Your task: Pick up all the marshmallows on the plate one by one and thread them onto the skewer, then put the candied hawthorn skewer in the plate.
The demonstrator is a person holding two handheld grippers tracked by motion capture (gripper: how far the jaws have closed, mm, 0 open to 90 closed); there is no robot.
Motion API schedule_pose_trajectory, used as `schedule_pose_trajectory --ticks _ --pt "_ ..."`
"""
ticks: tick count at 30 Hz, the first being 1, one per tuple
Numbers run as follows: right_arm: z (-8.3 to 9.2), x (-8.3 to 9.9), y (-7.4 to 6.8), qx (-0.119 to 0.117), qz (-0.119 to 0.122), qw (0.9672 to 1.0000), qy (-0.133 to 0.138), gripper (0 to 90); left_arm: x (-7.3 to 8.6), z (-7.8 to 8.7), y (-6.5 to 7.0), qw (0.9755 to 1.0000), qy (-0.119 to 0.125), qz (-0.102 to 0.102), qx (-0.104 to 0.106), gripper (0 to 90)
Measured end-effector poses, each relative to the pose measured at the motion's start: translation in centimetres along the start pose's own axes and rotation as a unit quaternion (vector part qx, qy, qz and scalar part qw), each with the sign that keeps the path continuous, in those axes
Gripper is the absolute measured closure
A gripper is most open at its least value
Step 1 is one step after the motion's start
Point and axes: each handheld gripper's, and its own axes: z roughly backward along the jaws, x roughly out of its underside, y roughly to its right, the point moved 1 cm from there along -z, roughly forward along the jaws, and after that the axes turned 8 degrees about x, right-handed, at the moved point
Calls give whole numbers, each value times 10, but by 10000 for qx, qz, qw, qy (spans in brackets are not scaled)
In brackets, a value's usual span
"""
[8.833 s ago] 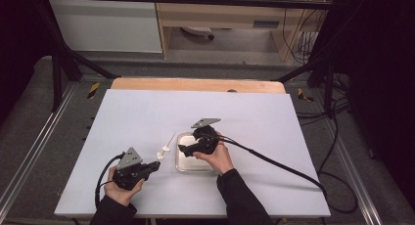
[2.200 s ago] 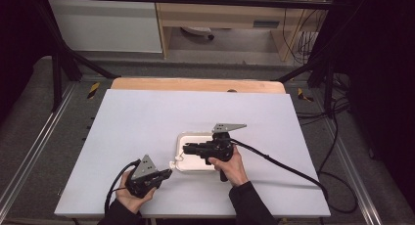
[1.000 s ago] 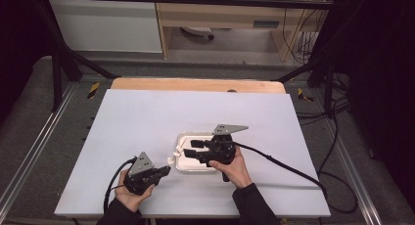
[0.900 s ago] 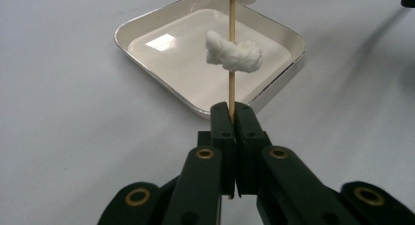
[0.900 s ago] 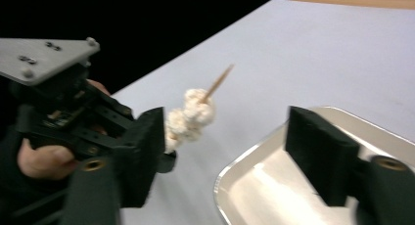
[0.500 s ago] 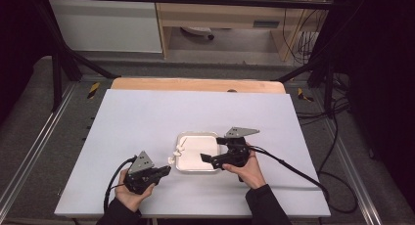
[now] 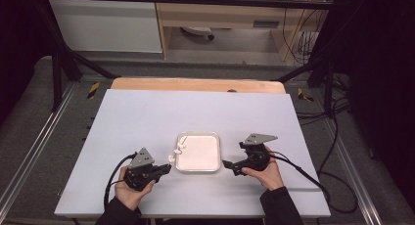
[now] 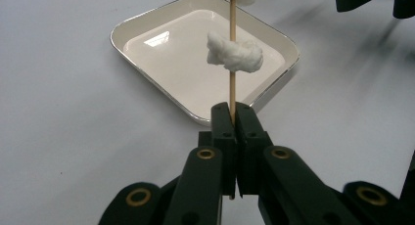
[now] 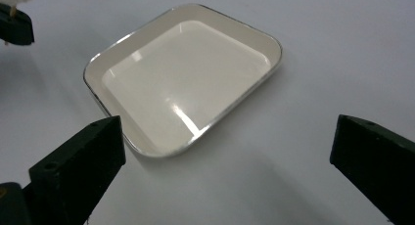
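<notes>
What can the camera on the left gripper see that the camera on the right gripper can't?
The left gripper view shows the thin wooden skewer pinched between its own shut fingers, with a white fluffy lump threaded on it.

The right gripper view shows its own fingers standing wide apart with nothing between them.

Both look at the same white tray on the pale table, and its inside looks bare. Each also catches a dark bit of the other gripper in an upper corner.

One white tray (image 7: 197,152) sits on one table (image 7: 147,117). One wooden skewer (image 8: 231,63) carries two white lumps (image 8: 234,53). There are two grippers, left (image 7: 164,170) and right (image 7: 229,165).
</notes>
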Motion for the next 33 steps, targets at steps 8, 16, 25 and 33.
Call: schedule_pose_trajectory --ticks 8,16,25,33 --pt "13 21 13 109 72 9999 -60 4 -7 0 -3 10000 -76 43 -37 885" --pt "26 39 27 235 -67 9997 -46 4 -17 -2 -5 9999 -136 50 -59 885" --pt "34 50 35 356 -94 9993 -49 4 -32 -13 -5 9996 -286 48 -67 885" --pt "38 59 39 416 -117 9990 -110 4 -42 -32 -8 9985 -520 51 -152 885"
